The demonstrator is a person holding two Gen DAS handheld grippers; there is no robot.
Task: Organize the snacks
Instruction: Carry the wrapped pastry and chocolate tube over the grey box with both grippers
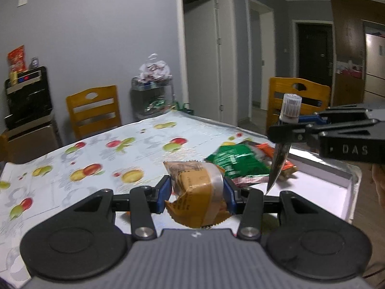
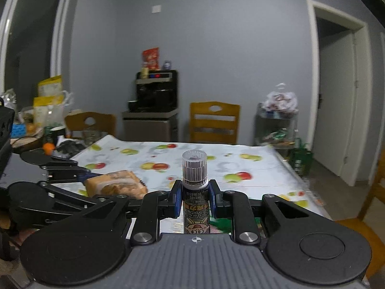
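Note:
My left gripper (image 1: 197, 192) is shut on a tan snack packet (image 1: 196, 192) with a clear band, held above the table's near edge. The packet also shows in the right wrist view (image 2: 115, 184). My right gripper (image 2: 195, 198) is shut on a dark snack pouch with a clear ribbed cap (image 2: 194, 183), held upright. In the left wrist view that pouch (image 1: 280, 161) hangs from the right gripper (image 1: 287, 133) above a white tray (image 1: 332, 183). A green packet (image 1: 237, 161) and an orange packet (image 1: 269, 151) lie at the tray's far end.
The table wears a fruit-print cloth (image 1: 96, 159). Wooden chairs (image 1: 95, 109) stand around it. A glass cart with bags (image 1: 152, 96) stands by the wall, and a black dispenser (image 1: 27, 96) on the left. Clutter fills the table's left end (image 2: 48, 120).

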